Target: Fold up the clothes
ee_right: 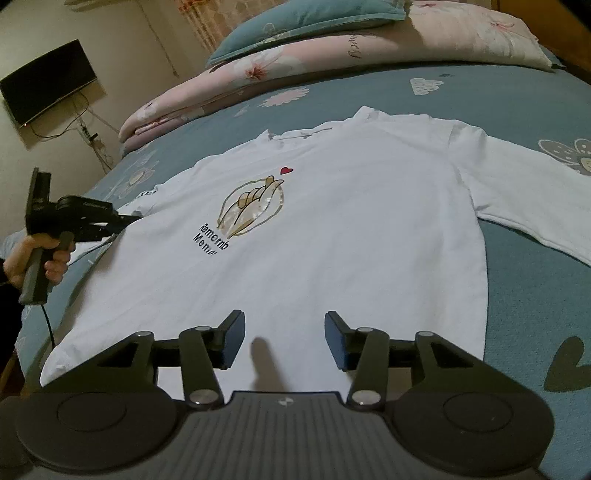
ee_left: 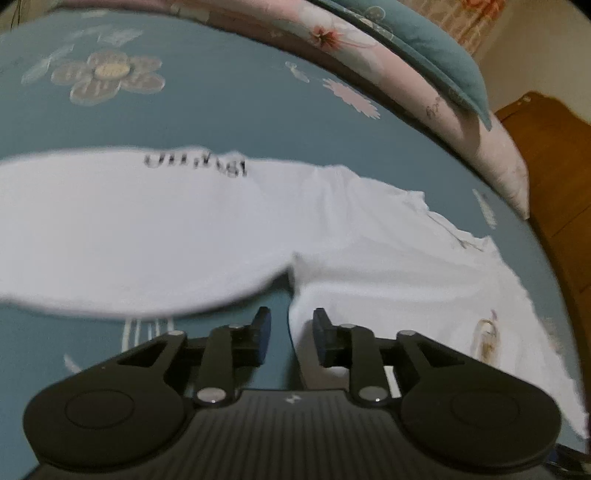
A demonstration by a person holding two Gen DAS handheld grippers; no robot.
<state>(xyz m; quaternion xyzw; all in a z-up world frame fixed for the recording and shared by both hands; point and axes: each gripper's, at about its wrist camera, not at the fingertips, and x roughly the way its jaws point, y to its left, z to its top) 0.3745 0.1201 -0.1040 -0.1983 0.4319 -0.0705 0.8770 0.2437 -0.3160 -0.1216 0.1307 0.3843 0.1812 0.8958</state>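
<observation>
White cotton T-shirt point(ee_right: 332, 236) — smooth, flat — on blue bedsheet point(ee_right: 535, 295).

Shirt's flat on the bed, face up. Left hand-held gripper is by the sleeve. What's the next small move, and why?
Probably ease the left hand-held gripper forward and close on the edge of the near sleeve. Its jaws stand apart with no cloth pinched between them, at the gap where the sleeve meets the white T-shirt body. The right hand-held gripper hangs open over the hem.

Probably a home bedroom: bed point(ee_right: 517, 280), pillows point(ee_right: 295, 18), wall television point(ee_right: 48, 79).
</observation>
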